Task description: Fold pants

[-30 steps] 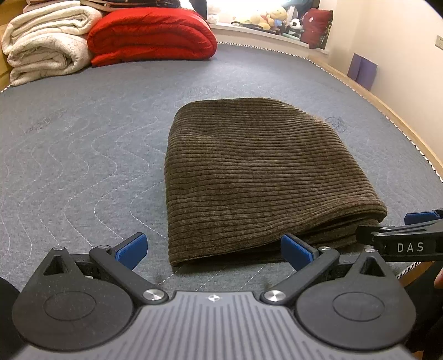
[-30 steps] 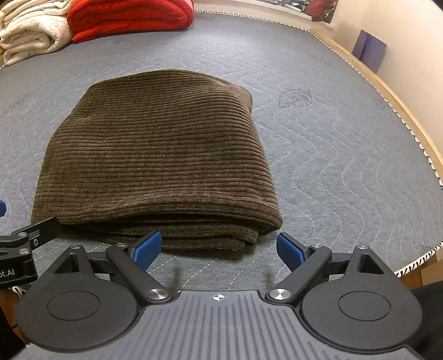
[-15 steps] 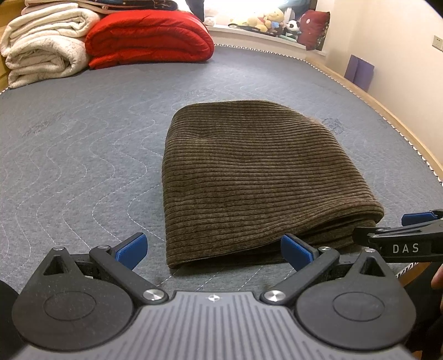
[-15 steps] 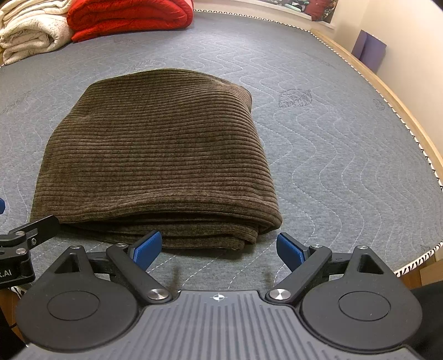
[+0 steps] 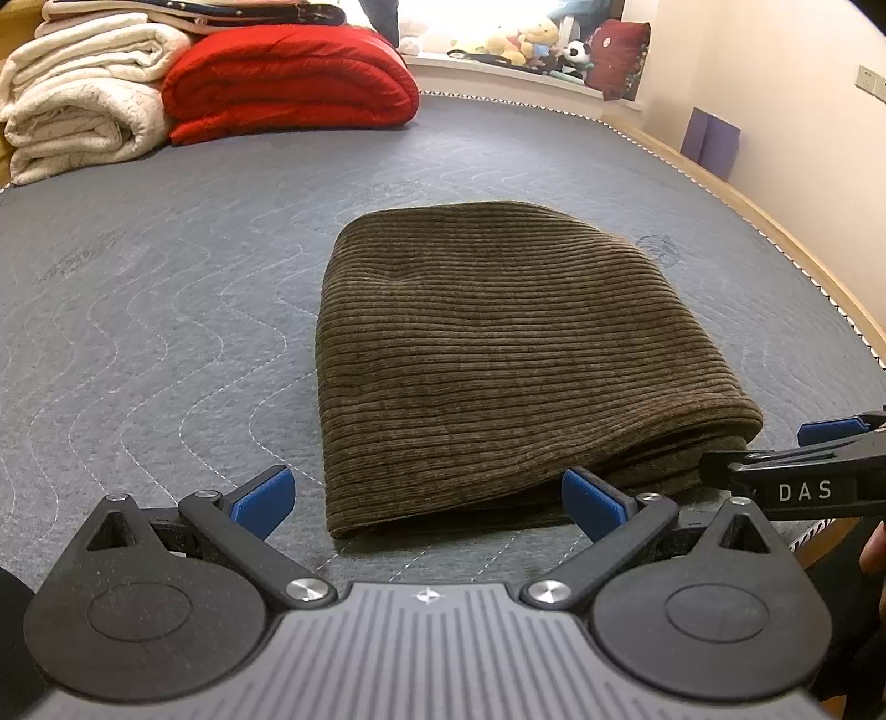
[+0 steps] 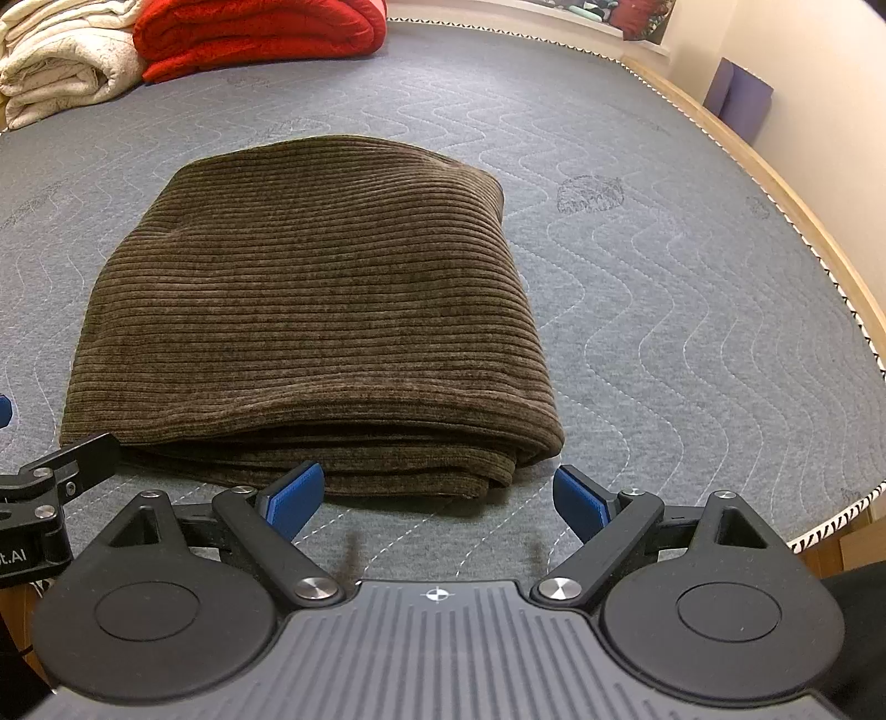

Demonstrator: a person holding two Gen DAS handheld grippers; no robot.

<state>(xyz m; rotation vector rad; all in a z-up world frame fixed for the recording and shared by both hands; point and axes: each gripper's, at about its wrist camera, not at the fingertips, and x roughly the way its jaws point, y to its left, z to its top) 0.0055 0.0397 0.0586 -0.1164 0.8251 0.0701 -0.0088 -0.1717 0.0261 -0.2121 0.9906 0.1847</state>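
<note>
The brown corduroy pants lie folded into a compact stack on the grey quilted mattress; they also show in the right wrist view. My left gripper is open and empty, just in front of the stack's near left corner. My right gripper is open and empty, just in front of the stack's near right corner. Neither touches the cloth. The right gripper's fingers show at the right edge of the left wrist view.
A red folded duvet and white folded blankets lie at the far end of the mattress. Plush toys sit on the window sill. The wooden bed edge runs along the right, beside the wall.
Both grippers have drawn back slightly from the folded pants and the left view has tilted up a little. The pants have not moved.
</note>
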